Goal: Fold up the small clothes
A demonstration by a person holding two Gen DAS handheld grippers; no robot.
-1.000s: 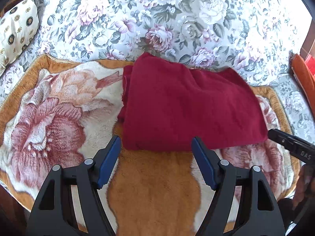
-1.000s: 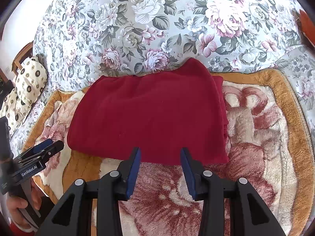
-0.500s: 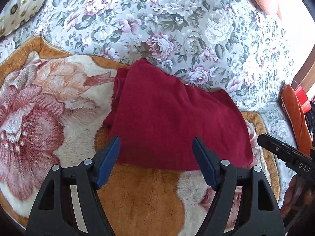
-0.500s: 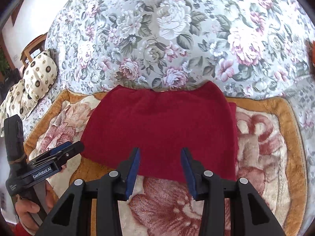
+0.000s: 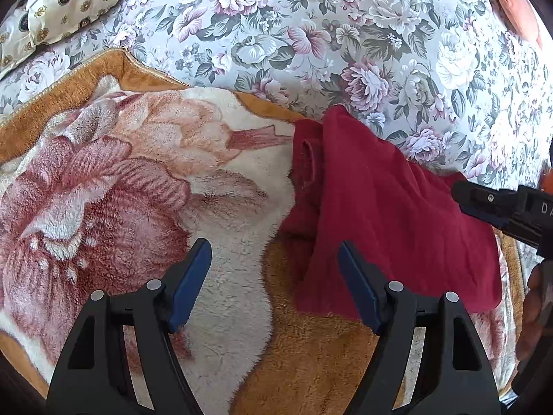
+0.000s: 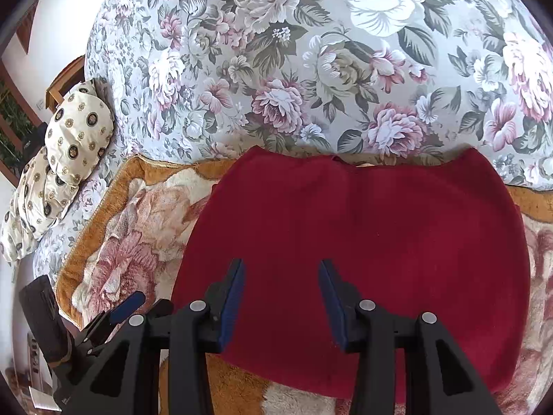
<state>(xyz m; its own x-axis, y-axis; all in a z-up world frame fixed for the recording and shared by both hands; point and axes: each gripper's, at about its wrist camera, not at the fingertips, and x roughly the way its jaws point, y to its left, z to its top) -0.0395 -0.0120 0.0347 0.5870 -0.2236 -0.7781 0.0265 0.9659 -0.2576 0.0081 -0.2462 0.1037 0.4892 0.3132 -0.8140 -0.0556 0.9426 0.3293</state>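
Little writing can be read: on the black body of the right gripper (image 5: 484,204), where it enters the left wrist view from the right edge, white letters begin with "D" and run out of frame. In the right wrist view the left gripper (image 6: 126,307) shows at the lower left, but no lettering on it is legible.

The red garment (image 6: 352,249), folded into a broad flat shape, lies on a plush blanket (image 5: 138,180) with large pink and cream flowers and an orange-brown border. The blanket is spread over a bed covered in a pale floral bedspread (image 6: 311,52) printed with roses and grey-green leaves. The garment's far edge reaches the border where blanket meets bedspread. A cream pillow (image 6: 72,138) with dark round medallions sits at the bed's left side; beyond it a white wall and some wooden furniture are partly visible.

The left gripper (image 5: 273,276) has its blue-padded fingers (image 5: 190,283) spread wide, empty, over the blanket just beside the garment's left edge; one finger overlaps the cloth's lower corner in view. The right gripper (image 6: 281,297) hovers over the garment's near part, its fingers (image 6: 231,297) moderately apart with nothing pinched.
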